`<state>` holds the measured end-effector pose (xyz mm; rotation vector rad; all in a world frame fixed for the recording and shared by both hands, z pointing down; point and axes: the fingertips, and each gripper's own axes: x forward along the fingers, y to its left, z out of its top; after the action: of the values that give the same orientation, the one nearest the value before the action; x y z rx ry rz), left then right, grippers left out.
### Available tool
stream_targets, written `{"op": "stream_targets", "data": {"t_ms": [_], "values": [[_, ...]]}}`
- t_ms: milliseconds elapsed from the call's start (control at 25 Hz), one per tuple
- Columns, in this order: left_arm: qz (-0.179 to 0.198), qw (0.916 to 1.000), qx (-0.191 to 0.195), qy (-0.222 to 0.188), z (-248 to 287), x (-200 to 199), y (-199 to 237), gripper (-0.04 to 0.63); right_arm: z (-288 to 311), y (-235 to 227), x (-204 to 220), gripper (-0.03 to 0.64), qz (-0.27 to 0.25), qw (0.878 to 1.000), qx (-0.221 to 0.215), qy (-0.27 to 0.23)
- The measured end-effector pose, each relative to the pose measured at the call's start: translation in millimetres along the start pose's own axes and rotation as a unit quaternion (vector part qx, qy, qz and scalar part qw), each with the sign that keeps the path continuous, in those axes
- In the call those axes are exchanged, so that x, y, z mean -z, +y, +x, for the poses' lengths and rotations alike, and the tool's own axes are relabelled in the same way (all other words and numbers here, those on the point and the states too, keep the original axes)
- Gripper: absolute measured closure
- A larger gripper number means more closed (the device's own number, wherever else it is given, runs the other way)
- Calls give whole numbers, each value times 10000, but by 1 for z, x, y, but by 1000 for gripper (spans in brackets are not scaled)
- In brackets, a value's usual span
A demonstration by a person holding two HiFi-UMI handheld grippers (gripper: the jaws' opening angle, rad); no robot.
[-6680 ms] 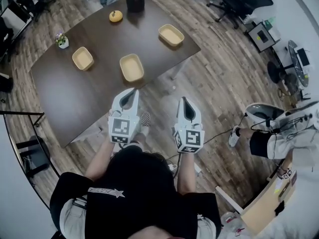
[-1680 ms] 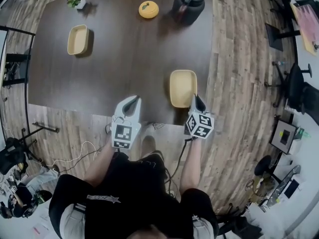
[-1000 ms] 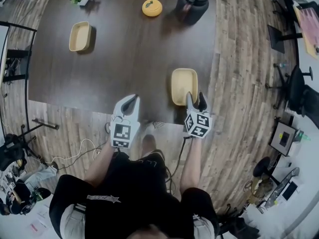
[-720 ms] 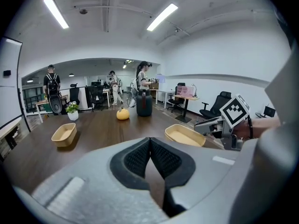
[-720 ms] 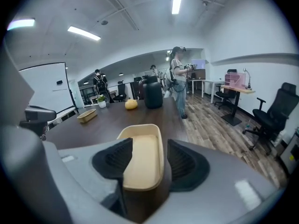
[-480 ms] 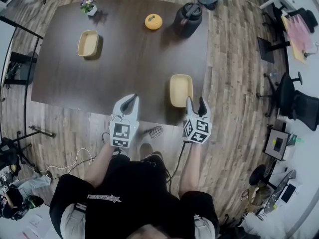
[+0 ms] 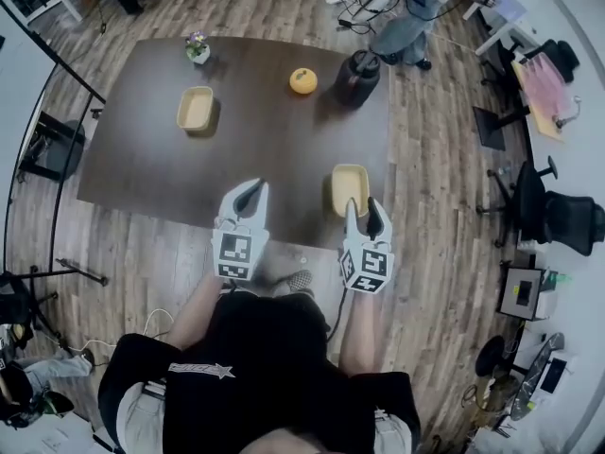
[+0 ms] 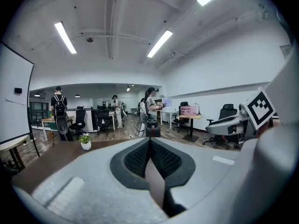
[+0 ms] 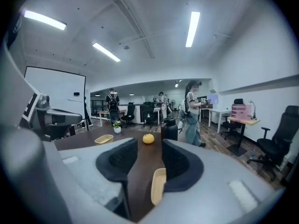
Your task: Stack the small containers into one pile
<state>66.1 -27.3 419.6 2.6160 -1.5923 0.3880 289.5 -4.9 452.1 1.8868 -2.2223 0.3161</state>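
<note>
The left gripper (image 7: 249, 188) has its jaws together and empty. The right gripper (image 7: 360, 206) has its jaws apart; they have just closed a little, with nothing between them. The near container (image 7: 349, 187) lies at the table (image 7: 255, 145) edge just ahead of the right gripper, and the far container (image 7: 195, 109) is well apart to the left. Both look light, stiff and smooth, so I would pinch a short wall over its rim.

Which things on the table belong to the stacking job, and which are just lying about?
Job: near tan container; far tan container.
Lying about: orange pumpkin-shaped object; black jug; small potted plant.
</note>
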Motion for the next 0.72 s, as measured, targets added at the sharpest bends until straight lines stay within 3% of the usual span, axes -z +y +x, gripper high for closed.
{"op": "stream_targets", "data": {"t_ms": [80,320,720], "values": [[47,10000,-20,-47,-9,-4,12,584,-8,16,-8,524,-25,9999,107,-131],[132,9998,91,-117,-33,-8,44,584,-21,64,-19,609,8,9990,269,-352],[75,9998,-88,-180,-69,0,114,584,-15,145,-28,611,40,9993,3,-359]]}}
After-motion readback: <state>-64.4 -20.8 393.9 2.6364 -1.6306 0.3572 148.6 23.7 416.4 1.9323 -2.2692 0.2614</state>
